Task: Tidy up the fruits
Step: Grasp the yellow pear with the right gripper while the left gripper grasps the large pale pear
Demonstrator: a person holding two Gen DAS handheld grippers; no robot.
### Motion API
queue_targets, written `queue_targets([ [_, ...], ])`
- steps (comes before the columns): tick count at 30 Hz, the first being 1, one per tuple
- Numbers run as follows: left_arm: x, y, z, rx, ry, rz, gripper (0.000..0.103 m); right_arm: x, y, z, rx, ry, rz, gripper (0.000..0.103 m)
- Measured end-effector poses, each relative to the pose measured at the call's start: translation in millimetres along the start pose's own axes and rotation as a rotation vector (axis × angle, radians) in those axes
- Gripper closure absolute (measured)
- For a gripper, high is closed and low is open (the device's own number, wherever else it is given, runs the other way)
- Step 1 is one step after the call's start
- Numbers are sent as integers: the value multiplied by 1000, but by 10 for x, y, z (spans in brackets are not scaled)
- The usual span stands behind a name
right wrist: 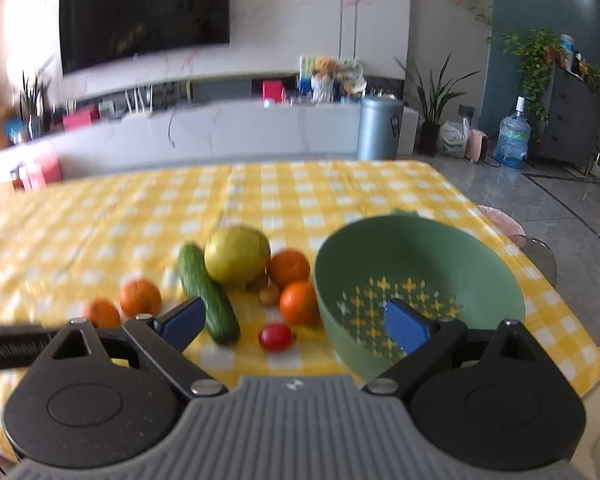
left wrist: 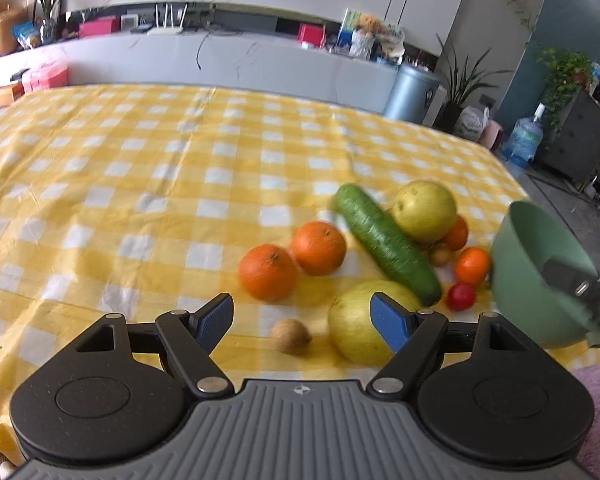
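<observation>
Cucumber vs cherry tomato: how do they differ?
Shape: the cucumber is long and cylindrical; the cherry tomato is small and round.
Colour: the cucumber is dark green, the tomato glossy red.
Contact: the cucumber lies against a yellow pear; the tomato sits apart, close to the green colander.
Shared: both lie on the checked cloth, outside the colander, and neither is gripped.

My left tool's finger [left wrist: 388, 322] covers part of the near pear [left wrist: 356, 328]. The green bowl [left wrist: 540, 276] runs off the left view's right edge. The right view is motion-blurred, and small brown fruits [right wrist: 266, 290] behind the cucumber [right wrist: 208, 296] stay unidentifiable.
</observation>
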State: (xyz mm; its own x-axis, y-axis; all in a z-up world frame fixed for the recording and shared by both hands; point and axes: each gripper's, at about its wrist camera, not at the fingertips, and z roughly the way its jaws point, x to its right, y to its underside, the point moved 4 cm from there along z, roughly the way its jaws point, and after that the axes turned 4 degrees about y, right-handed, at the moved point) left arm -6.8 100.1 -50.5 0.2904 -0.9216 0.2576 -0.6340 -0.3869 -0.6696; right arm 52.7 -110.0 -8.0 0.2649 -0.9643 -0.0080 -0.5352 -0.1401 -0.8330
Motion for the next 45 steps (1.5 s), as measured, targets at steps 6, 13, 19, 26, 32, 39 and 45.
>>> queue_targets([
  [6, -104, 48, 125, -28, 6, -33, 8, -57, -16, 102, -7, -107, 5, 25],
  [13, -132, 34, 136, -40, 37, -33, 8, -392, 73, 286, -110, -307, -83, 28],
  [19, 17, 13, 17, 11, 193, 45, 9, -499, -174, 413, -84, -233, -174, 27],
  [26, 210, 68, 190, -21, 197, 134, 9, -433, -577, 856, -150, -212, -48, 14],
  [32, 318, 82, 344, -45, 208, 158, 9, -503, -589, 1326, -287, -177, 33, 15],
  [39, 319, 59, 569, -132, 218, 100, 8, -560, -585, 1833, -417, -66, 36, 15],
  [45, 349, 91, 676, -174, 203, 104, 14, -688, -467, 1987, -446, -29, -32, 22],
])
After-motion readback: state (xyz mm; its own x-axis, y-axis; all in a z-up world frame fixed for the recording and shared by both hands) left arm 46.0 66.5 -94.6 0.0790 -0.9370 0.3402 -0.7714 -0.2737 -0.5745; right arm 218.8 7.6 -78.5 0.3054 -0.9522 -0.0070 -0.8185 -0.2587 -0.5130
